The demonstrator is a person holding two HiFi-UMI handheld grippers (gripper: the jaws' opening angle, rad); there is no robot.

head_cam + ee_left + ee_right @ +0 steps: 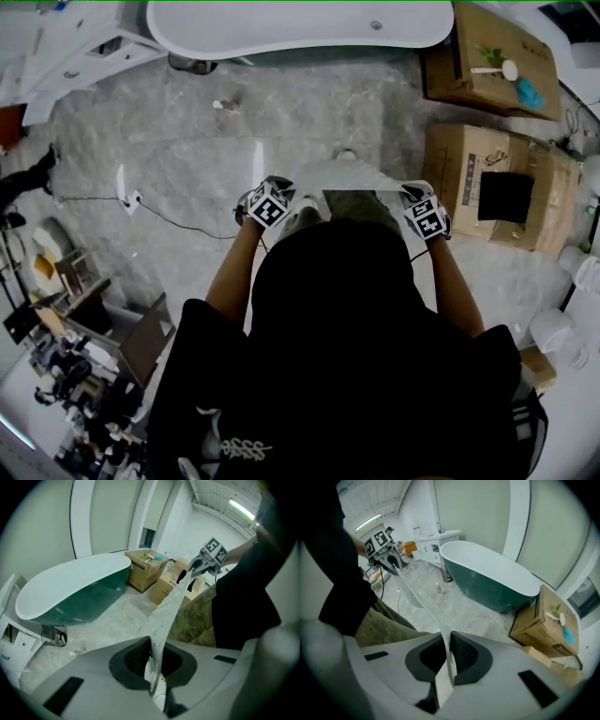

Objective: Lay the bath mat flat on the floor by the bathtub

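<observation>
clamped between the jaws, the bath mat (165, 617) looks like thin, pale, smooth flexible plastic. beyond the jaws, the bathtub (70, 585) is glossy, the floor (281, 122) marbled grey stone, the boxes (464, 164) matt brown cardboard.

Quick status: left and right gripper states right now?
Left gripper: closed, holding one end of the bath mat.
Right gripper: closed, holding its other end.

The shirt (375, 394) is black and short-sleeved, with a white print (234, 448) on it. The trousers (361, 208) are olive green.
</observation>
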